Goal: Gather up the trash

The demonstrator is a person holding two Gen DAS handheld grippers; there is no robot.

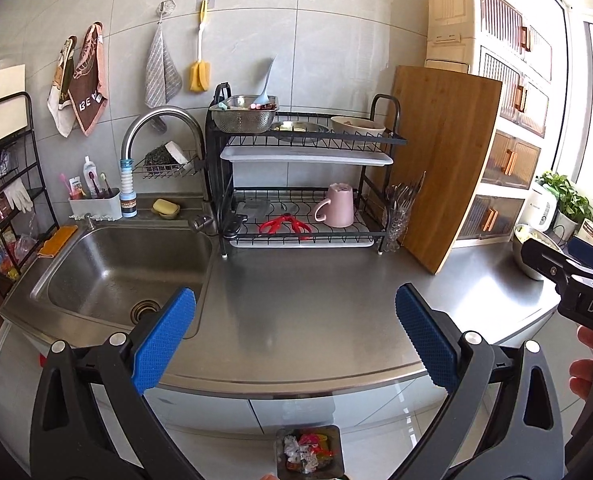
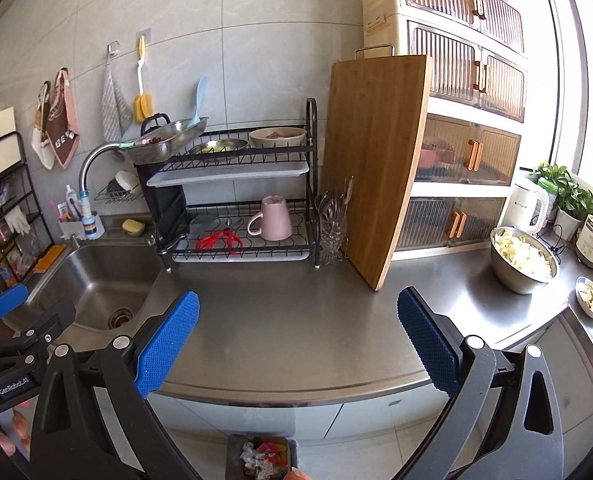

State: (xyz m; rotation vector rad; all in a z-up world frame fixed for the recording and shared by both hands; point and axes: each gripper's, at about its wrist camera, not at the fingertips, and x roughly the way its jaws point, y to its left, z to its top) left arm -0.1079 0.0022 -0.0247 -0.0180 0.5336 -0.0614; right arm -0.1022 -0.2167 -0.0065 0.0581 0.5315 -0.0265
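Two grippers, both spread wide with nothing between the blue pads: the left gripper [image 1: 295, 332] and the right gripper [image 2: 298, 336] hang side by side above the front of the steel counter [image 1: 296, 300]. All the trash I can spot is already in the small bin [image 1: 308, 454] on the floor below the counter edge, a heap of crumpled wrappers and paper [image 2: 262, 460] right between the two tools. The worktop in front of them looks bare, so my guess is the job is close to finished, or the next scrap is somewhere these views don't show

What could go wrong from here, as I see it:
- the bin looks pretty full, so dropping anything more from counter height could bounce it onto the floor tiles
- the wooden cutting board [image 2: 374, 168] just leans against the cabinet, and a careless swing to the right could tip it
- the metal bowl of chopped vegetables [image 2: 522, 260] sits near the right gripper's side, easy to mistake for scraps or bump
- the glass cutlery holder [image 2: 331, 236] beside the dish rack [image 2: 236, 200] would topple from a small nudge
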